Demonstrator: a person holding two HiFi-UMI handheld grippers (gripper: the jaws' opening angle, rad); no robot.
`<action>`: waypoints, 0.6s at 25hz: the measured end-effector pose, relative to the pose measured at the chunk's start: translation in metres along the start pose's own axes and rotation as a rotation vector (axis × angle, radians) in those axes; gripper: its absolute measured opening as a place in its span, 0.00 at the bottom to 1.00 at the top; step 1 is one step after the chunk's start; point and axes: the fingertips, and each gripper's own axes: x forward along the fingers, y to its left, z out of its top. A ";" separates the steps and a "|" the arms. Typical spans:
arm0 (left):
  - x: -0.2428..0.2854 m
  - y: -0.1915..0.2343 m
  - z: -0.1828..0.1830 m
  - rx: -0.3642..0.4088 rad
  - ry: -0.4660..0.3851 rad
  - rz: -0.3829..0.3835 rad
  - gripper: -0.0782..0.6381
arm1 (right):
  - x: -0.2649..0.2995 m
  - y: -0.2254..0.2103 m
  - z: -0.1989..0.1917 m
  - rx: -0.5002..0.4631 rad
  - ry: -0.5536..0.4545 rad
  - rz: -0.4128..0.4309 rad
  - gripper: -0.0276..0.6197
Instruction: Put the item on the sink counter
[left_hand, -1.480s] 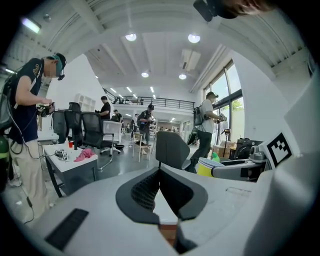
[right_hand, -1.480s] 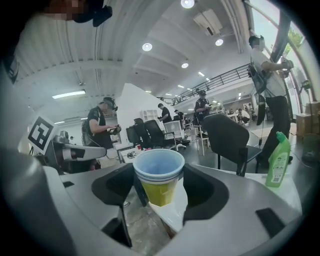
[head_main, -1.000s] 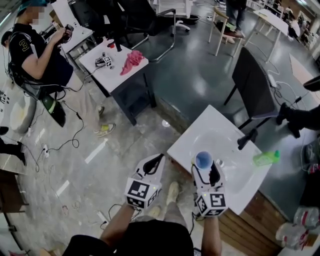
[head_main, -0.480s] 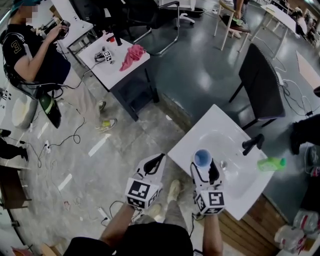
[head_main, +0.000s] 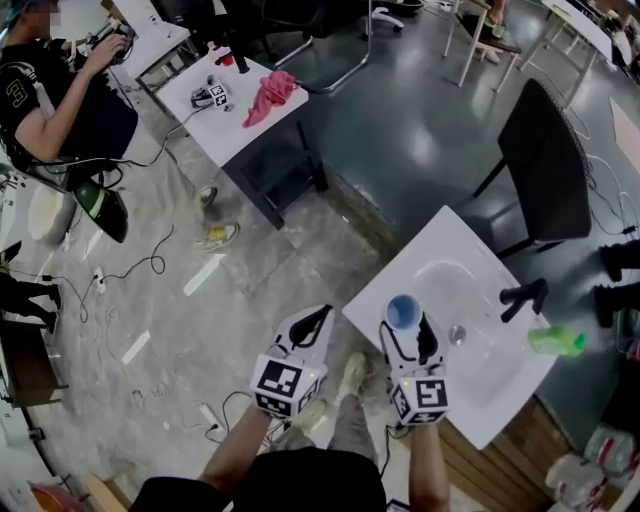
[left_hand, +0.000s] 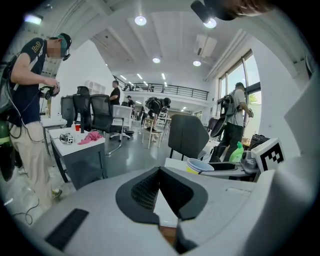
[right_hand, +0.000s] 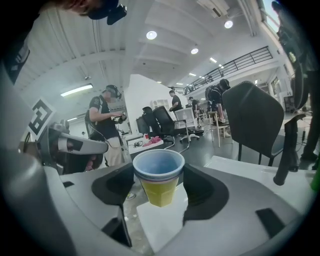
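A yellow cup with a blue cup nested inside (right_hand: 159, 181) is gripped upright between the wide-set fingers of the right gripper (head_main: 406, 330), above the near corner of the white sink counter (head_main: 440, 255). The fingers of the left gripper (head_main: 313, 323) are pressed together, and nothing is held.

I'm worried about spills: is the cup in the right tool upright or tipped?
Upright. The cup sits mouth-up with a level rim, clamped between the jaws of the right tool; its blue inside looks empty.
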 end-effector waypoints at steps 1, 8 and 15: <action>0.002 0.002 -0.003 -0.003 0.004 0.000 0.11 | 0.004 0.000 -0.003 0.001 0.005 0.004 0.52; 0.017 0.015 -0.022 -0.026 0.041 0.006 0.11 | 0.029 -0.005 -0.028 0.008 0.051 0.023 0.53; 0.031 0.024 -0.041 -0.051 0.076 0.014 0.11 | 0.050 -0.008 -0.055 0.014 0.104 0.044 0.53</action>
